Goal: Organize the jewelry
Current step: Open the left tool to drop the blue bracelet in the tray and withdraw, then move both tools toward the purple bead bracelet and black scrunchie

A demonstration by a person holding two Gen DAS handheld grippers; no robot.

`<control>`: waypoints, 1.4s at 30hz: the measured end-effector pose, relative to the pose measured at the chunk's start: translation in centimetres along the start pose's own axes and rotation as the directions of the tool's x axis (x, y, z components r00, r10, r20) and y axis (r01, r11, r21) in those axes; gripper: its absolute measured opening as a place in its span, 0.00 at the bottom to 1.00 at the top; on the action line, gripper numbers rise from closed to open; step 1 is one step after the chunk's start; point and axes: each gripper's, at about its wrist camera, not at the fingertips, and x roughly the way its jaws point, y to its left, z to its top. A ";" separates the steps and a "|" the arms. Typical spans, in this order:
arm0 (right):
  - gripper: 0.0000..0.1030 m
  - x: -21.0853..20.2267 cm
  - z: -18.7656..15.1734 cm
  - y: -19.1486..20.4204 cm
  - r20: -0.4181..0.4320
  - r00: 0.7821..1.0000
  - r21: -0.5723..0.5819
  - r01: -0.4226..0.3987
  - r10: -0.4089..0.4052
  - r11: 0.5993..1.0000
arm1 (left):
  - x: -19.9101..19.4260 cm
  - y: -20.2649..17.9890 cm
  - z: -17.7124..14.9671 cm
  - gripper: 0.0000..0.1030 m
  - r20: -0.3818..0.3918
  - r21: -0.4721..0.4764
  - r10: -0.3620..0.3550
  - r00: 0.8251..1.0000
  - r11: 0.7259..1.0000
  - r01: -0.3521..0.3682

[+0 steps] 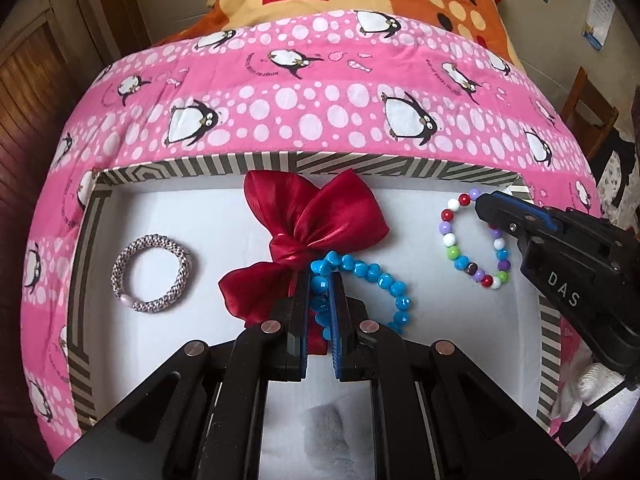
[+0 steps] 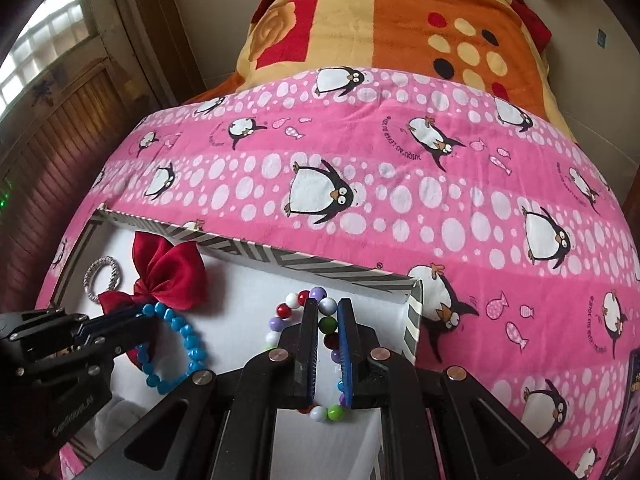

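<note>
A shallow white box with a striped rim [image 1: 360,162] [image 2: 344,270] lies on a pink penguin blanket. In it are a braided grey hair tie [image 1: 150,274] [image 2: 100,278], a red satin bow [image 1: 316,224] [image 2: 168,268], a blue bead bracelet [image 1: 384,284] [image 2: 180,340] and a multicolour bead bracelet [image 1: 454,254] [image 2: 280,320]. My left gripper [image 1: 320,280] [image 2: 138,314] is shut on the blue bracelet, beside the bow. My right gripper [image 2: 328,304] [image 1: 480,202] is shut on the multicolour bracelet near the box's right wall.
The pink penguin blanket [image 1: 320,100] [image 2: 440,200] surrounds the box, with an orange patterned blanket [image 2: 400,20] behind it. Wooden panelling [image 2: 60,140] stands at the left. A wooden chair [image 1: 588,108] is at the right. A dark booklet [image 2: 628,400] lies at the right edge.
</note>
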 end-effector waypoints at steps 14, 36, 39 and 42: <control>0.32 -6.5 -3.2 -0.2 0.077 0.996 0.055 -0.054 0.050 0.997 | -4.6 -0.3 -2.5 0.44 0.023 0.000 0.019 1.000 1.000 -0.019; 0.41 -16.4 -14.5 4.1 0.111 0.994 0.052 -0.017 0.011 0.999 | -12.3 1.0 -13.5 0.46 0.095 -0.082 0.134 0.986 0.989 -0.126; 0.41 -16.9 -15.3 4.8 0.104 0.995 0.036 -0.016 0.012 0.999 | -12.6 0.9 -14.7 0.46 0.086 -0.087 0.136 0.987 0.988 -0.128; 0.41 -17.1 -16.0 5.4 0.091 0.996 0.028 -0.015 0.012 1.000 | -13.0 0.8 -15.8 0.46 0.077 -0.095 0.134 0.988 0.987 -0.126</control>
